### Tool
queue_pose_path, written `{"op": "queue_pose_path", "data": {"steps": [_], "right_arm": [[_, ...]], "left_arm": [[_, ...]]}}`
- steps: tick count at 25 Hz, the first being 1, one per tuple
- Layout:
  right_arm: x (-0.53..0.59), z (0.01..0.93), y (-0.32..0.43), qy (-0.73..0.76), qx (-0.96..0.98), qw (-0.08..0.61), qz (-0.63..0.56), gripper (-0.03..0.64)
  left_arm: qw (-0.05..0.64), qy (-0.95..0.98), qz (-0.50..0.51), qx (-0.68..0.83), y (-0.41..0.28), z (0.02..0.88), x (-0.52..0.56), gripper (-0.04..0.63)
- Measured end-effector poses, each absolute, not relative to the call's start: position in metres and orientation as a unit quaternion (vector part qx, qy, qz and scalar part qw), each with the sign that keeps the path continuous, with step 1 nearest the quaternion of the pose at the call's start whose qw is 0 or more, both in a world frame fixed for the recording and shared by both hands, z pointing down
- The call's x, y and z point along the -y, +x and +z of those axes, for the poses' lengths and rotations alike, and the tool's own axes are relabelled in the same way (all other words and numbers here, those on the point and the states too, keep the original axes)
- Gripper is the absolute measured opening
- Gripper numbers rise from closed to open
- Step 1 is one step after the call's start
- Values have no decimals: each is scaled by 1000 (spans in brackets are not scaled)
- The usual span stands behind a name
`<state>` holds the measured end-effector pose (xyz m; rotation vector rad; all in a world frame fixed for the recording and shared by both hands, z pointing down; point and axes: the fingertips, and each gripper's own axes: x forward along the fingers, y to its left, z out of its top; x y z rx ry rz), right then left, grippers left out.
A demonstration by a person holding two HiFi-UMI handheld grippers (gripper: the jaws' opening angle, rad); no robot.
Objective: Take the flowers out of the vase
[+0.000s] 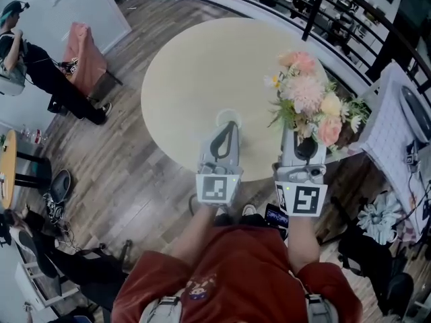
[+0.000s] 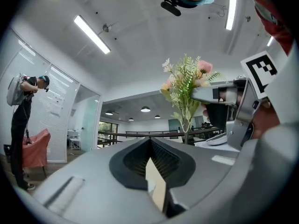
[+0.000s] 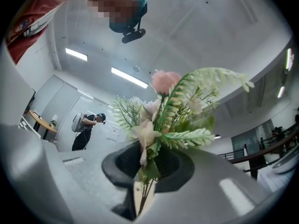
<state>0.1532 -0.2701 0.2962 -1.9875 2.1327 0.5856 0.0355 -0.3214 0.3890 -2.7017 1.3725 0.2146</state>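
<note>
Flowers point(image 1: 308, 98): pink, peach and white blooms with green fern sprigs, one bunch, up in the air over the right side of the table point(image 1: 192, 73).
Stems point(image 3: 141, 195): pinched between the jaws of the right gripper point(image 1: 303, 140), the blooms fanning out just past its tips.
Right gripper: jaws almost together, clamped on the stems.
Left gripper point(image 1: 229, 128): jaws together, nothing between them; beside the right one, apart from the bunch.
Ring point(image 1: 229, 116): faint circle on the tabletop at the left gripper's tips; cannot tell what it is.
</note>
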Motion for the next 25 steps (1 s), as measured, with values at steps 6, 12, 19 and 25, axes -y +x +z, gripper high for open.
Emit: {"op": "queue_pose_path", "data": {"steps": [6, 12, 19, 25], "right_arm": [[276, 324, 161, -675, -713, 64, 176, 52], [286, 357, 167, -682, -718, 69, 120, 52], [290, 392, 163, -680, -726, 45, 86, 52], [294, 412, 153, -675, -735, 26, 59, 52]], "left_arm": [[50, -891, 67, -446, 43, 395, 320, 5], [49, -892, 70, -443, 46, 392, 320, 5], [48, -894, 61, -441, 48, 399, 316, 5], [41, -898, 56, -435, 50, 404, 315, 5]]}}
